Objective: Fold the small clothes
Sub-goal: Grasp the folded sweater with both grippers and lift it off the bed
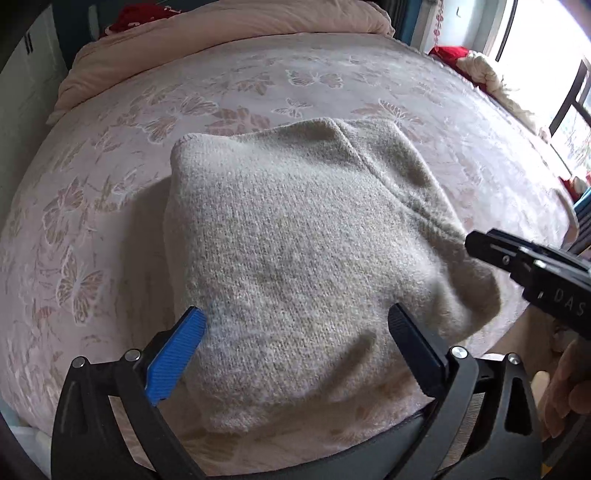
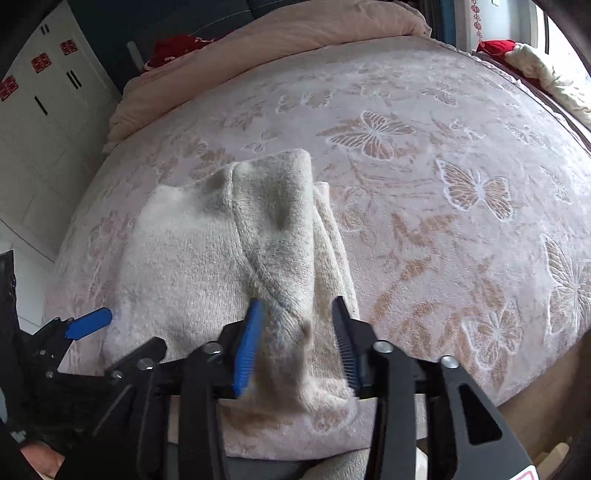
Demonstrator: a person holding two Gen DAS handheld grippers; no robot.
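Note:
A beige knitted garment (image 1: 306, 254) lies folded on the pink butterfly-patterned bed cover (image 1: 258, 85). It also shows in the right wrist view (image 2: 207, 258). My left gripper (image 1: 297, 328) is open, its blue pad and black pad straddling the garment's near edge from above. My right gripper (image 2: 297, 321) is partly open, with a bunched fold of the garment's right edge between its jaws. The right gripper shows at the garment's right corner in the left wrist view (image 1: 517, 258). The left gripper's blue pad (image 2: 88, 325) shows at the garment's left edge.
A pink duvet (image 1: 221, 33) is bunched at the far end of the bed, with a red item (image 1: 140, 18) behind it. White wardrobe doors (image 2: 44, 110) stand to the left. A window and cream bedding (image 1: 491, 77) lie on the right. The near bed edge (image 2: 295, 443) is below the grippers.

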